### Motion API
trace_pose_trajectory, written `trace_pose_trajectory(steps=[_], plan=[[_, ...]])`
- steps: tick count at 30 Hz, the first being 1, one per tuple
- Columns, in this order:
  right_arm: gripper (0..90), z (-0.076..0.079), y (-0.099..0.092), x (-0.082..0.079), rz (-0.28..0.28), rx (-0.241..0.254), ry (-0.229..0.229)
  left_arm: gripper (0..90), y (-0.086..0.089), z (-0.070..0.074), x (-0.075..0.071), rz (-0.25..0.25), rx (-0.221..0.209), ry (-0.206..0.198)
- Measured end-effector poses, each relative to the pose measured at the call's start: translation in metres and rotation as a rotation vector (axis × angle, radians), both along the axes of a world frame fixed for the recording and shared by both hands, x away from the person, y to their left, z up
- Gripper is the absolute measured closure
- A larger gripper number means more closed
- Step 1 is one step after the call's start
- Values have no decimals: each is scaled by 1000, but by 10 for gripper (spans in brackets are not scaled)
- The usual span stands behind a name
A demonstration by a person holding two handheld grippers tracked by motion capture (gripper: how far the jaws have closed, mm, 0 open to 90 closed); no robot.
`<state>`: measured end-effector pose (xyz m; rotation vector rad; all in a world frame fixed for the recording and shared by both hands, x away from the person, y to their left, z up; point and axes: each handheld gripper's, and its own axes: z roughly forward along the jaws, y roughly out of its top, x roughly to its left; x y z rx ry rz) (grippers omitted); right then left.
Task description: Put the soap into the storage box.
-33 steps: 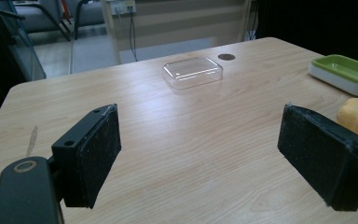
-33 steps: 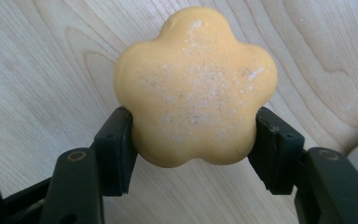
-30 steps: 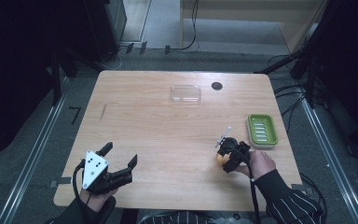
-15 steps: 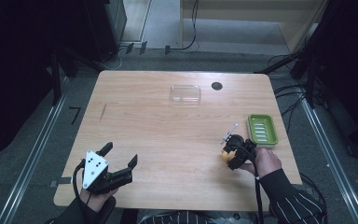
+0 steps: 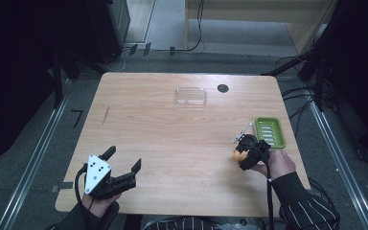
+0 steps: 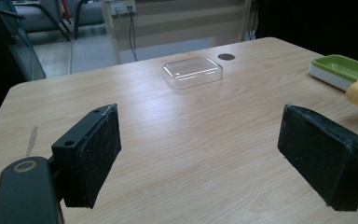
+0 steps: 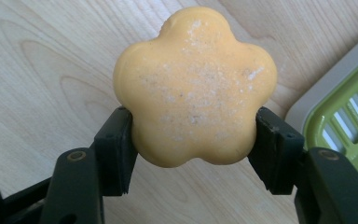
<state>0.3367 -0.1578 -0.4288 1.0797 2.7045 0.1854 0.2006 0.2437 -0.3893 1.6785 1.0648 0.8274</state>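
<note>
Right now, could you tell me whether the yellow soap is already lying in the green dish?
No, the flower-shaped soap is clamped between the right gripper's jaws above the table, beside the green dish.

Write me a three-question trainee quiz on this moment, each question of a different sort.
1. True or false: the left gripper holds something.
2. What does the right gripper clamp? A) clear lid B) yellow flower-shaped soap C) green tray
3. Fill in: the clear lid lies beside a dark round ____ in the table.

Key: 1 false, its jaws stand open; 2 B, the soap, with the green tray nearby; 3 hole.
</note>
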Motion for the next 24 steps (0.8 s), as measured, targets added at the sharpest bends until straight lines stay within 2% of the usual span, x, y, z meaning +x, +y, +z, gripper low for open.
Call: trace_pose_trajectory(steps=[11,24], plan=[[400,3,-14,7,-50,0,-25,137,0,0,0,0,0,0],[400,6,-25,13,-83,5,-31,137,0,0,0,0,1,0]])
